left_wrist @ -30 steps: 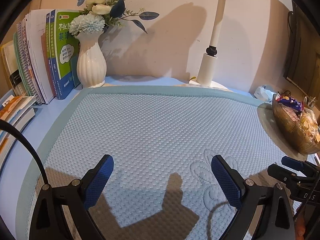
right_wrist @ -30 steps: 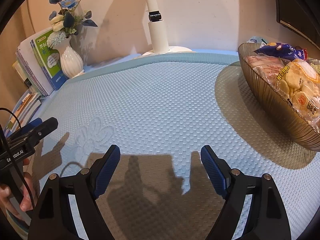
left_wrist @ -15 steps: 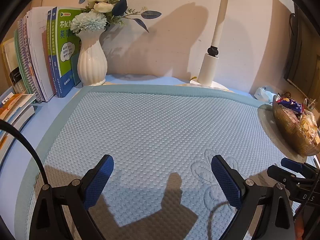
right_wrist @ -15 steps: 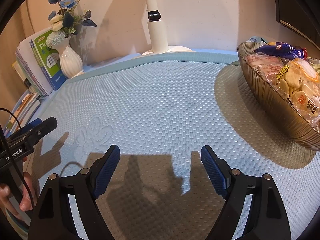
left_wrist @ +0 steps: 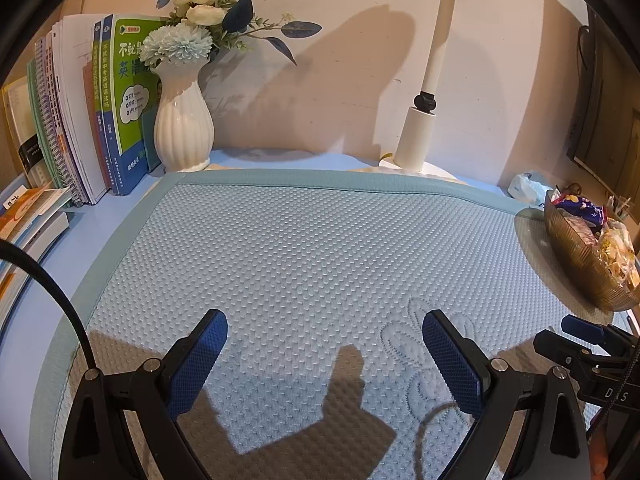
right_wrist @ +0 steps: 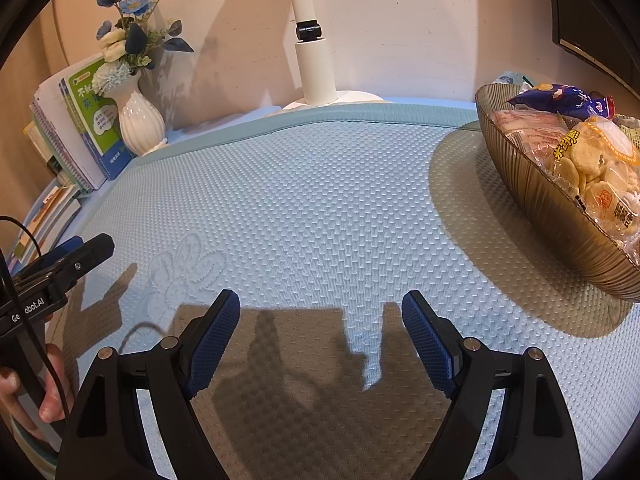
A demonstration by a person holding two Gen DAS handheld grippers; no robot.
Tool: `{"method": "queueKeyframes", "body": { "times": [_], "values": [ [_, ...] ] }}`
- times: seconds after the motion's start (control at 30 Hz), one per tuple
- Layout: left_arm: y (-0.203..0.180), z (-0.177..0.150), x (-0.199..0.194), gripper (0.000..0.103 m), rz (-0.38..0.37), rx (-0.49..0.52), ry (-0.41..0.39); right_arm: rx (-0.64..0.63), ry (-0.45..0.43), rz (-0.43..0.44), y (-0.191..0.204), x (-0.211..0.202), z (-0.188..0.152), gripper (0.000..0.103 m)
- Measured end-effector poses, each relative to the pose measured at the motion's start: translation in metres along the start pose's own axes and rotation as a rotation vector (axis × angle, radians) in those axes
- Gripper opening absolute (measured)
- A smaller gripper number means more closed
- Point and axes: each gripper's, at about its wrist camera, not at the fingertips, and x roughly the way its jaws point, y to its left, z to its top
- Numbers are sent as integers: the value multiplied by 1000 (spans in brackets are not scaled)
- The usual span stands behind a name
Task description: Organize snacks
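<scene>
A ribbed brown glass bowl [right_wrist: 532,196] stands on the right of the blue mat [right_wrist: 312,200]. It holds several snack packs, among them a blue packet [right_wrist: 556,98] and a bag of round rice crackers [right_wrist: 596,156]. The bowl also shows at the far right of the left wrist view [left_wrist: 580,256]. My right gripper [right_wrist: 320,320] is open and empty, low over the mat, left of the bowl. My left gripper [left_wrist: 324,336] is open and empty over the mat's front, far left of the bowl.
A white vase with blue flowers [left_wrist: 182,120] and upright books [left_wrist: 100,120] stand at the back left. More books [left_wrist: 24,224] lie at the left edge. A white lamp post [left_wrist: 420,128] stands at the back. A dark monitor [left_wrist: 604,120] hangs at the right.
The left wrist view has shifted slightly, with the vase and bowl drifting right and down. The right gripper has barely moved. Both grippers stay open.
</scene>
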Motion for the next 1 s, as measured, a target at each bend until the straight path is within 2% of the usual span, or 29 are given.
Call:
{"method": "queueKeyframes", "body": {
  "times": [1.0],
  "values": [
    [-5, -2, 1, 97, -5, 6, 7, -2, 5, -3, 0, 1, -1, 83]
  ]
}}
